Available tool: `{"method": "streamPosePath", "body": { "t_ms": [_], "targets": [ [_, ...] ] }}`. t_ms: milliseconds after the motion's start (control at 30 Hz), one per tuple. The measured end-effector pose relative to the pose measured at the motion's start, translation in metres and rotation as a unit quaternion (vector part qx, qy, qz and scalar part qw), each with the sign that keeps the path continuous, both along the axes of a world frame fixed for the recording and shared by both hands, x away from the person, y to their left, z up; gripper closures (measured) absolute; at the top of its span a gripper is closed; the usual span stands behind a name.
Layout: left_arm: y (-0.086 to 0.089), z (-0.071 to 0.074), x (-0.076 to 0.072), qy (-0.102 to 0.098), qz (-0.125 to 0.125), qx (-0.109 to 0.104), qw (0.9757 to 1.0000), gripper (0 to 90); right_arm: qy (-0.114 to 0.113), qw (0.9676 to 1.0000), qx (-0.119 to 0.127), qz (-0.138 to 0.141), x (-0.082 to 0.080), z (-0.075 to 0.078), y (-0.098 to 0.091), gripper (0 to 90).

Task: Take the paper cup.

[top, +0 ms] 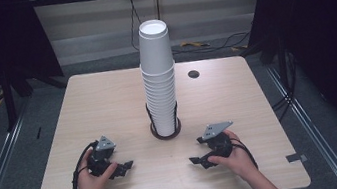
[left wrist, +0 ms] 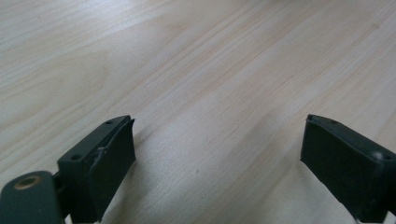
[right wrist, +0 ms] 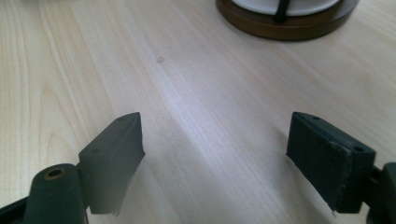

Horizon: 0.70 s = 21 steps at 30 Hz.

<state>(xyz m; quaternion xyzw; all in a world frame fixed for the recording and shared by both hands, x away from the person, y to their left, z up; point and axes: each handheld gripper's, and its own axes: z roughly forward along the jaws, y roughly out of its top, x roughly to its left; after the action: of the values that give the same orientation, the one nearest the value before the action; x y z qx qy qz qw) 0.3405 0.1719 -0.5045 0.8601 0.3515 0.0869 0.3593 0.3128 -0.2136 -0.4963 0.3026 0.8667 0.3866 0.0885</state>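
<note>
A tall stack of white paper cups point(top: 158, 75) stands in a dark round holder point(top: 166, 131) at the middle of the wooden table point(top: 107, 103). My left gripper point(top: 126, 167) rests low near the front left, held by a hand, its jaws pointing right. In the left gripper view my left gripper point(left wrist: 217, 154) is open, with bare wood between the jaws. My right gripper point(top: 197, 161) lies at the front right, its jaws pointing left. In its own view my right gripper point(right wrist: 215, 154) stands open over bare table, and the holder's brown base point(right wrist: 285, 21) shows at the top.
A small round dark hole point(top: 194, 74) sits in the table right of the stack. Black tape marks point(top: 294, 157) lie near the front corners. Dark frame posts and cables stand beyond the far edge.
</note>
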Motion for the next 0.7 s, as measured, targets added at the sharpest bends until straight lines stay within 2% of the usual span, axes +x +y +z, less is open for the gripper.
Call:
{"method": "streamPosePath", "body": {
  "t_ms": [33, 67, 100, 167, 300, 367, 533, 600, 633, 667, 700],
  "targets": [
    [0.002, 0.003, 0.000, 0.004, 0.001, -0.009, 0.9999, 10.4, -0.001, 1.0000, 0.003, -0.002, 0.001, 0.003, -0.002, 18.2],
    [0.002, 0.003, 0.000, 0.004, 0.001, -0.009, 0.9999, 10.4, -0.001, 1.0000, 0.003, -0.002, 0.001, 0.003, -0.002, 18.2],
    [0.003, 0.007, 0.000, 0.002, 0.001, -0.020, 0.9998, 10.5, -0.006, 0.9999, 0.011, -0.006, 0.002, 0.010, -0.006, 18.2],
    [0.003, 0.011, 0.001, 0.006, 0.003, -0.030, 0.9995, 11.0, -0.011, 0.9998, 0.017, -0.009, 0.003, 0.019, -0.009, 18.2],
    [0.003, 0.020, 0.005, 0.010, -0.005, -0.032, 0.9994, 11.3, -0.021, 0.9988, 0.040, -0.018, 0.005, 0.032, -0.013, 18.9],
    [0.003, 0.027, 0.007, 0.007, -0.010, -0.044, 0.9990, 11.6, -0.023, 0.9986, 0.045, -0.018, 0.005, 0.037, -0.014, 18.9],
    [0.000, 0.041, 0.011, 0.004, -0.015, -0.042, 0.9990, 12.5, -0.027, 0.9985, 0.044, -0.019, 0.007, 0.043, -0.014, 18.9],
    [-0.003, 0.058, 0.016, 0.000, -0.019, -0.042, 0.9989, 13.8, -0.031, 0.9979, 0.052, -0.021, 0.009, 0.050, -0.014, 19.0],
    [-0.003, 0.058, 0.016, 0.000, -0.019, -0.042, 0.9989, 14.6, -0.034, 0.9978, 0.054, -0.020, 0.010, 0.054, -0.014, 19.1],
    [-0.004, 0.063, 0.017, -0.001, -0.023, -0.046, 0.9987, 14.6, -0.034, 0.9978, 0.054, -0.020, 0.010, 0.054, -0.014, 19.1],
    [-0.007, 0.075, 0.020, -0.003, -0.025, -0.055, 0.9982, 14.6, -0.039, 0.9975, 0.054, -0.022, 0.012, 0.061, -0.013, 19.3]
  ]
}}
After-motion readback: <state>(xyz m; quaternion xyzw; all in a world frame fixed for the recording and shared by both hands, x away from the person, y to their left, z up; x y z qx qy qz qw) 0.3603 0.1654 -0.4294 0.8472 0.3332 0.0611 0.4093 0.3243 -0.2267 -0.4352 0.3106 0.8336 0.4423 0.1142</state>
